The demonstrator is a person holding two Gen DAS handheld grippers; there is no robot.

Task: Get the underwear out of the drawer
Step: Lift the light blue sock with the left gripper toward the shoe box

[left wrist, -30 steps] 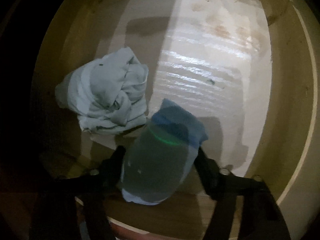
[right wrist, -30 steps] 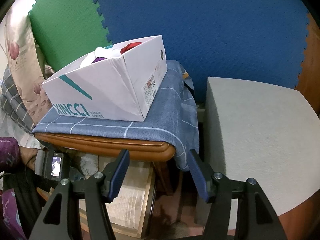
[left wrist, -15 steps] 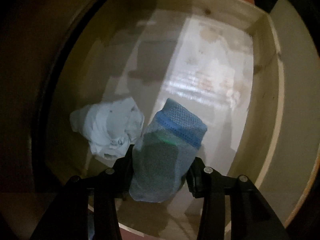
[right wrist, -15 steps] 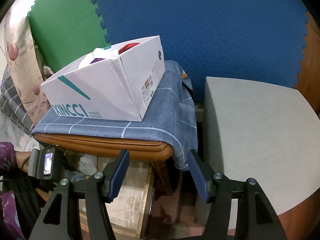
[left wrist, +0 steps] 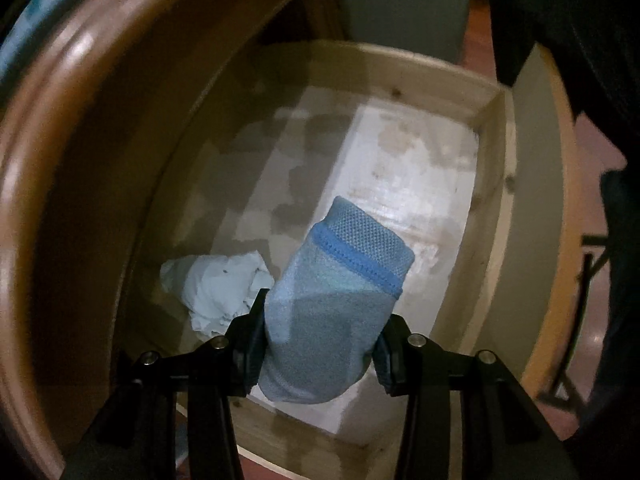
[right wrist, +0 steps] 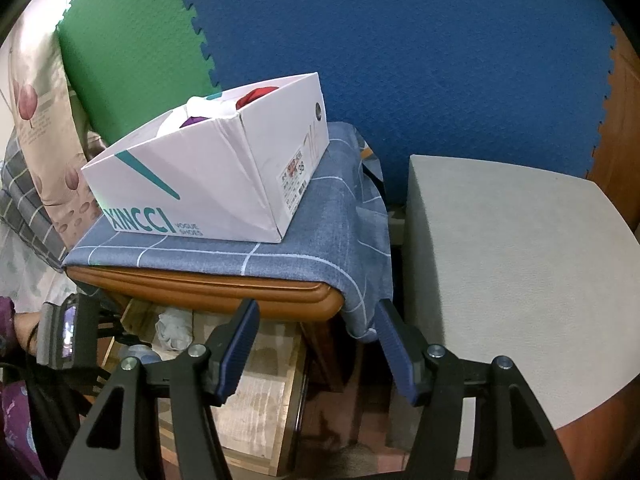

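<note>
Underwear [left wrist: 332,304] higher, between left jaws

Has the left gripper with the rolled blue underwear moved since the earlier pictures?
Yes. The left gripper, shut on the rolled blue underwear, has risen away from the wooden drawer; the drawer floor looks smaller and more rim shows.

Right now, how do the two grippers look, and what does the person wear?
Both grippers are black, built of flat angular bars joined by silver screws. The left gripper has dark fingers; the right gripper has fingers lined with ribbed dark-blue pads. In the right wrist view, a purple patterned sleeve shows at the left edge.
</note>
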